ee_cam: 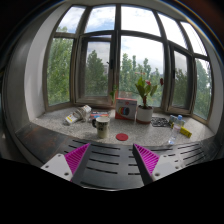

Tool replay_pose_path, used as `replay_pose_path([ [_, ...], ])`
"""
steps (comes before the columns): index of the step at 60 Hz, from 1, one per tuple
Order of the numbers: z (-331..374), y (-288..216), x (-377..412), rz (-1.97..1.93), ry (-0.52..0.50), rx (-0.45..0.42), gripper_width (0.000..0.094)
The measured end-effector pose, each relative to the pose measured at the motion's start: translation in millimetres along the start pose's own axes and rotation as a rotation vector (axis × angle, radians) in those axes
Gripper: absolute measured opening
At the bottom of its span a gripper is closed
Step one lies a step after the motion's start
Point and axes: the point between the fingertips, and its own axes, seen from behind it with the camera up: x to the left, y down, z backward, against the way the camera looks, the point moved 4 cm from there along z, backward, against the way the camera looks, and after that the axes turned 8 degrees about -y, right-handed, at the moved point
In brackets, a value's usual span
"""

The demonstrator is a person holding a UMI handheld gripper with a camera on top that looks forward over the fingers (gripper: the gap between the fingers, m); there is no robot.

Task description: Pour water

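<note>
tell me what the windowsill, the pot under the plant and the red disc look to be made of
Windowsill: pale, mottled and smooth, probably stone or a stone-look slab. Plant pot: plain white with a matte look, likely ceramic or plastic; too small to tell which. Red disc: flat, even red with no shine, possibly silicone or plastic. The gripper has its fingers open, nothing between them.

A mug (pixel 101 125), possibly metal, stands upright on the sill, beside a red coaster (pixel 122 137).

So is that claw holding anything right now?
No. The claw is open with nothing between its fingers, and the cup stands beyond them on the window ledge.
</note>
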Motion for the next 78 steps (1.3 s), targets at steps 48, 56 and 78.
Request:
replay_pose_path([
  [48,-78,125,-393,-0.013,0.228,0.022,0.0854],
  [56,-143,93,-446,-0.007,0.209,-0.039,0.0853],
  [78,-271,57,-506,-0.010,0.184,-0.125,0.0581],
])
